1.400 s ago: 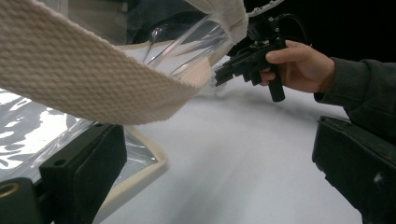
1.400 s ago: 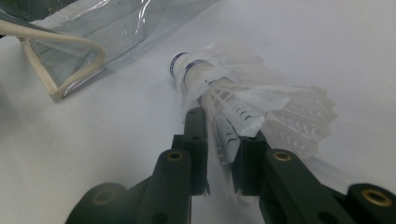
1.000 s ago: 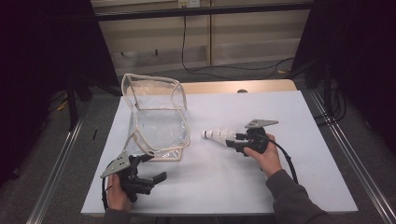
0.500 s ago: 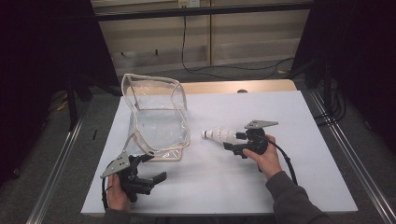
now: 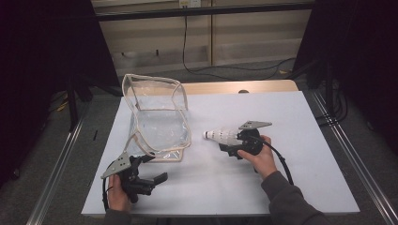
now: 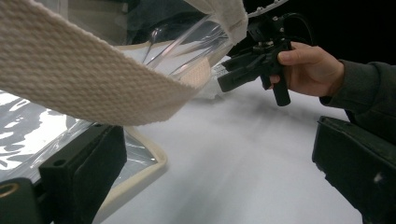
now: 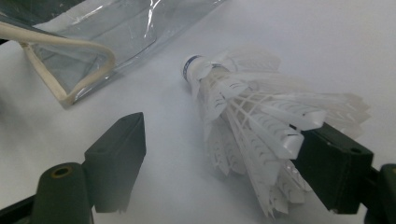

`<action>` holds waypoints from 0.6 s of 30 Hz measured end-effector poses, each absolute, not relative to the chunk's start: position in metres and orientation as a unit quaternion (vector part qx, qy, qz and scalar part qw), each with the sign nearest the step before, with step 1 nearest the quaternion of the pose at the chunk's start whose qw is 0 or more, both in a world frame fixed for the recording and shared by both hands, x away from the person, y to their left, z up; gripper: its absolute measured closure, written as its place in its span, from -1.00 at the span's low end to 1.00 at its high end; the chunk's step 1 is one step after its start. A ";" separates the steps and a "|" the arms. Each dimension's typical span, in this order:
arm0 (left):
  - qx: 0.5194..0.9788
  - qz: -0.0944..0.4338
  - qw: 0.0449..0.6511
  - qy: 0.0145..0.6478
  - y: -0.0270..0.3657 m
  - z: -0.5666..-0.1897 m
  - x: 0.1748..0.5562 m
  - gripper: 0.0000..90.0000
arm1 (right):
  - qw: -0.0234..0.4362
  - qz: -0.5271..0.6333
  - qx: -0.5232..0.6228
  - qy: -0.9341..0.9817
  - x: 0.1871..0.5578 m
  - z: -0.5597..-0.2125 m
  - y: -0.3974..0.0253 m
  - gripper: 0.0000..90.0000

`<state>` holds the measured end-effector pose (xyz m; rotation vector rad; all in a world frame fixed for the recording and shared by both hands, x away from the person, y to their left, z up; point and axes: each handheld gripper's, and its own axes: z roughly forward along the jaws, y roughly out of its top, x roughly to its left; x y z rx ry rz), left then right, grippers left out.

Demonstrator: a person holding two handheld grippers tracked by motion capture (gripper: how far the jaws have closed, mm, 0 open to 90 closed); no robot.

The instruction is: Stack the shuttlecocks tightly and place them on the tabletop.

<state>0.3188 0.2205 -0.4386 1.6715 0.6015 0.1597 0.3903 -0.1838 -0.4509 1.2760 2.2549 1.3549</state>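
Observation:
A white feather shuttlecock (image 5: 222,136) lies on its side on the white table (image 5: 291,117), cork end pointing left toward a clear plastic bag (image 5: 157,122) with cream webbing trim. My right gripper (image 5: 226,142) is open around it. In the right gripper view the shuttlecock (image 7: 252,116) has its feather skirt resting against the right jaw, with a wide gap to the left jaw. My left gripper (image 5: 154,168) is open at the table's front left, just below the bag's near corner. In the left gripper view the bag's trim (image 6: 93,79) hangs across in front of the jaws.
The bag (image 7: 88,37) stands open with its mouth sagging, covering the table's left middle. A metal rail (image 5: 347,154) runs along each side of the table. The person's hand and right gripper (image 6: 233,70) are seen beyond the bag's corner.

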 end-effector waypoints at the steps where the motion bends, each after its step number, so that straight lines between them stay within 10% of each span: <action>1: 0.729 0.070 0.628 0.262 0.221 -0.439 0.319 -0.93 | 0.110 0.460 0.433 0.768 0.390 -0.451 -0.183 -0.49; 18: 0.730 0.070 0.627 0.262 0.221 -0.439 0.319 -0.93 | 0.119 0.462 0.437 0.763 0.394 -0.455 -0.176 -0.06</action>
